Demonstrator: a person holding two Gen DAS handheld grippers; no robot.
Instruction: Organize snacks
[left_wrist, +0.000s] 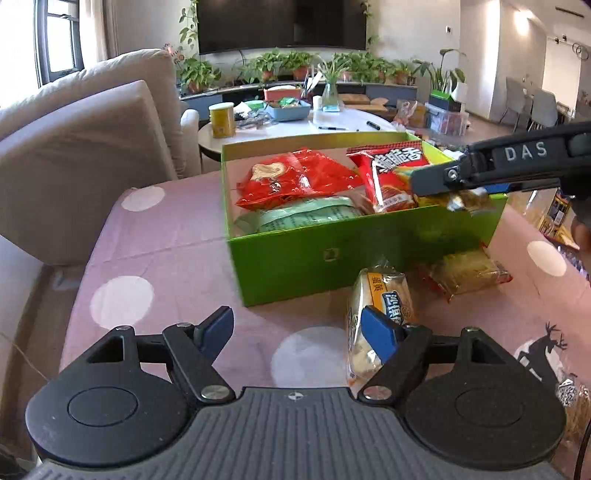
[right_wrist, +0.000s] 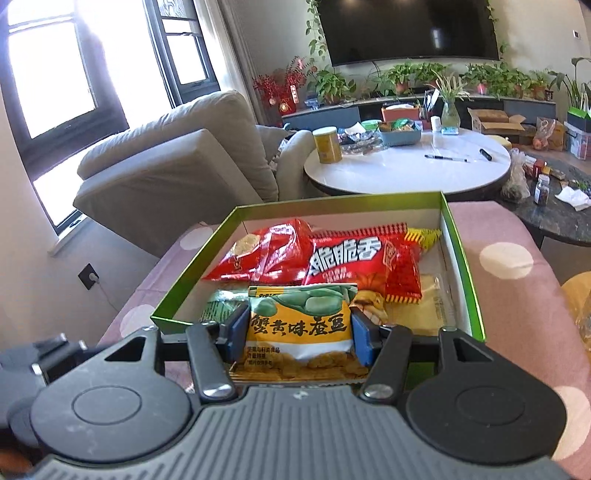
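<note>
Between the blue pads of the right gripper (right_wrist: 299, 332), a yellow-green snack packet (right_wrist: 299, 325) is clamped upright, label facing the camera, over the near edge of the green box (right_wrist: 465, 266). The left gripper (left_wrist: 303, 332) stands unclenched; a pale biscuit packet (left_wrist: 376, 314) lies on the pink cloth (left_wrist: 166, 240), long axis running towards the box, seemingly touching the right-hand pad.

Green box (left_wrist: 325, 258) packed w/ snacks, bare cloth (left_wrist: 177, 236) left (clear approach)
</note>
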